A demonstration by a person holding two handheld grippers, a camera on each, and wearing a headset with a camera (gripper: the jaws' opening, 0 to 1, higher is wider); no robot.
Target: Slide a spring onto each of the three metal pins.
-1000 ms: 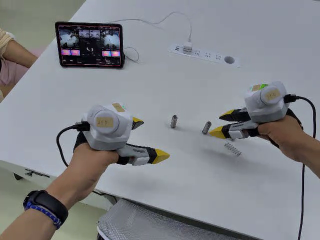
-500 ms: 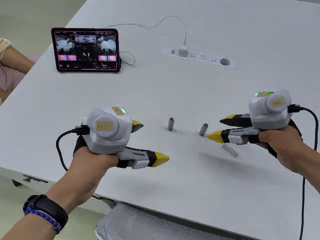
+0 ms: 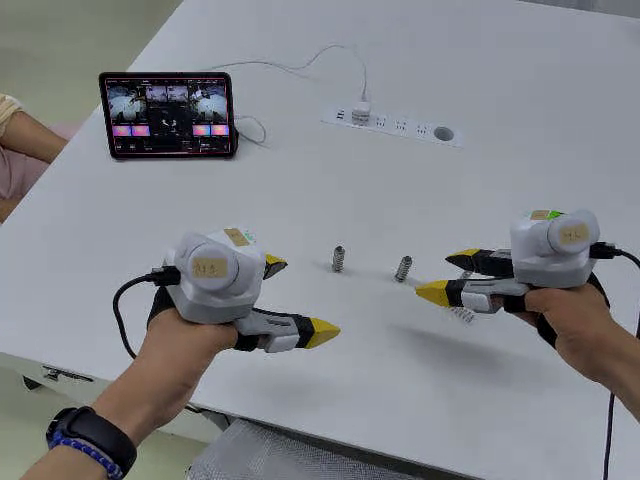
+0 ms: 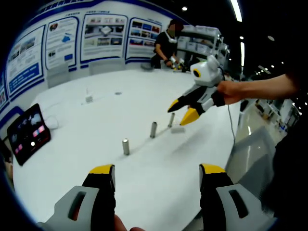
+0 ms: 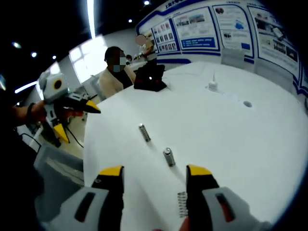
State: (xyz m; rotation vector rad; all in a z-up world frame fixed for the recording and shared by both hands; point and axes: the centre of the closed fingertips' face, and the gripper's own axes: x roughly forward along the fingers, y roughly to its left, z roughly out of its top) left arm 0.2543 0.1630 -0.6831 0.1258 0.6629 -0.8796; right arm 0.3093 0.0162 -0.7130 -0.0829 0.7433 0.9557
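Observation:
Two short upright metal pins stand mid-table, each seemingly wrapped in a coil: the left pin [image 3: 338, 259] [image 4: 126, 146] [image 5: 143, 132] and the right pin [image 3: 403, 268] [image 4: 153, 129] [image 5: 169, 157]. A loose spring [image 3: 462, 314] [image 5: 182, 203] lies flat on the table just under my right gripper [image 3: 446, 275] [image 5: 154, 173], which is open and holds nothing. Another small upright piece [image 4: 171, 120] stands by that gripper's tips. My left gripper [image 3: 300, 297] [image 4: 156, 171] hovers open and holds nothing, left of the pins and nearer the front edge.
A tablet [image 3: 168, 114] leans at the back left, with a white power strip [image 3: 390, 125] and cable behind the pins. A person's arm [image 3: 25, 135] rests at the far left edge. A mesh chair back [image 3: 280, 455] sits below the white table's front edge [image 3: 400, 440].
The head camera has shifted. My right gripper has drawn slightly back from the pins toward the front edge. Both grippers stay open; pins and loose spring have not moved.

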